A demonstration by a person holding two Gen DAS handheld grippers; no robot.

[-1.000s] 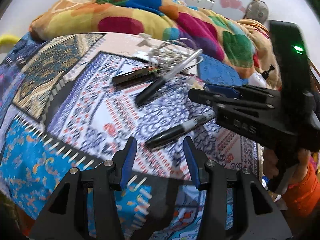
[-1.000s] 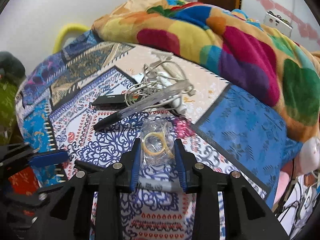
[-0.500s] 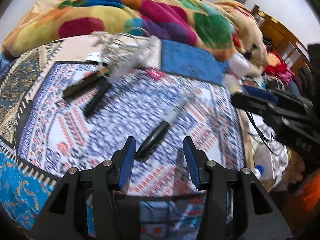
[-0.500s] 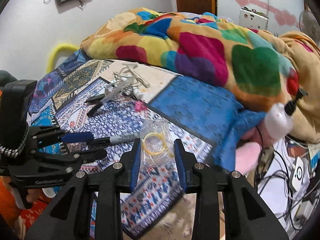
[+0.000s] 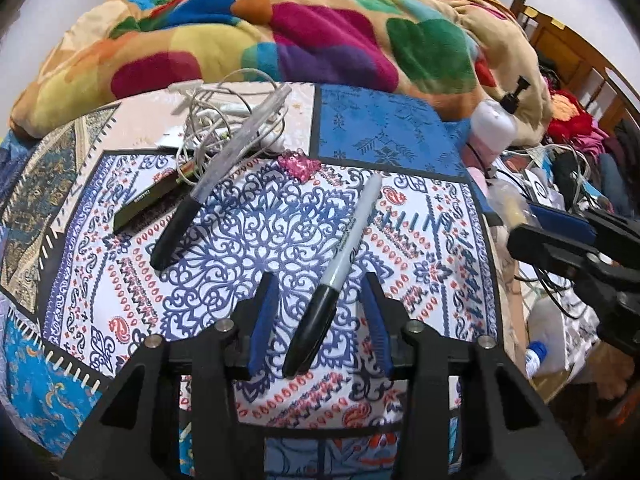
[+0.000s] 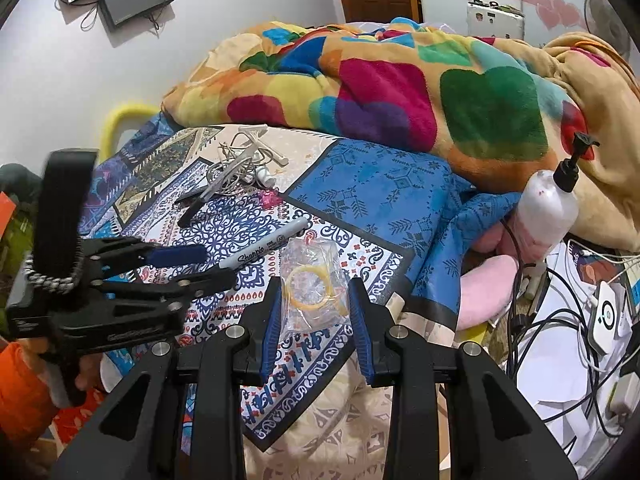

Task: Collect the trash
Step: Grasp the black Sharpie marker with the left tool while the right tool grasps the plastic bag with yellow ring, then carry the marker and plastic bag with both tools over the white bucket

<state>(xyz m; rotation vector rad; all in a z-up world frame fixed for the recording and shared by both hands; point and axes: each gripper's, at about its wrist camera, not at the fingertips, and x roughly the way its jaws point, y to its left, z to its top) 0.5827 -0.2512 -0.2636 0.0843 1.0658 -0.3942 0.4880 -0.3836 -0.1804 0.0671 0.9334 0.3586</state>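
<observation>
My right gripper [image 6: 314, 312] is shut on a clear plastic bag [image 6: 313, 280] with a yellow ring inside, held above the bed's front corner. My left gripper [image 5: 320, 316] is open over the patterned bedsheet [image 5: 240, 232], its fingers on either side of the black cap end of a Sharpie marker [image 5: 336, 268], not touching it. The left gripper also shows in the right wrist view [image 6: 192, 268], with the marker [image 6: 264, 248] beside it. The right gripper shows at the right edge of the left wrist view [image 5: 560, 236]. A small pink wrapper [image 5: 300, 166] lies on the sheet.
A second black pen [image 5: 216, 184], a dark flat stick [image 5: 148, 200] and tangled white cables [image 5: 228, 120] lie farther back. A colourful blanket [image 5: 300, 36] is heaped behind. A pump bottle [image 6: 548, 208] and floor clutter with cables [image 6: 580, 320] are to the right.
My right gripper has carried the plastic bag away from the bed's middle to its right front corner. My left gripper has swung right and come down around the Sharpie marker.
</observation>
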